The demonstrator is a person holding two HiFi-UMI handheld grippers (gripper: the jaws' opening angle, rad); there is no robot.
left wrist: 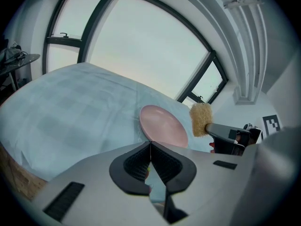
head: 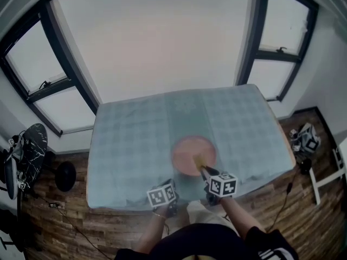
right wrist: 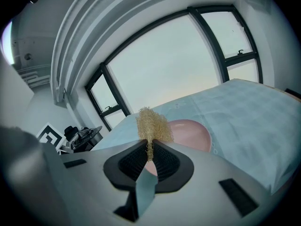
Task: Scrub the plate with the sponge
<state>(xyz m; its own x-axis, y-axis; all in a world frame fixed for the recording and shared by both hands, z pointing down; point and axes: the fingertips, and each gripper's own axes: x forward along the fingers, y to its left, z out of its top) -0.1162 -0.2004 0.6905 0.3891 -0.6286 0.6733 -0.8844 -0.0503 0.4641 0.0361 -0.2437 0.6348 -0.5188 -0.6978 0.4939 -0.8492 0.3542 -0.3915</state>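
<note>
Currently your right gripper [right wrist: 149,147] pinches the sponge [right wrist: 153,124] by a thin edge, so hard strokes could drag it loose. Sponge sits over the near part of the plate [head: 187,149]; contact unclear. Plate lies loose on the cloth [head: 130,145], near its front edge, and pushing may slide it. Your left gripper [left wrist: 150,150] is clenched on nothing and steadies nothing.
</note>
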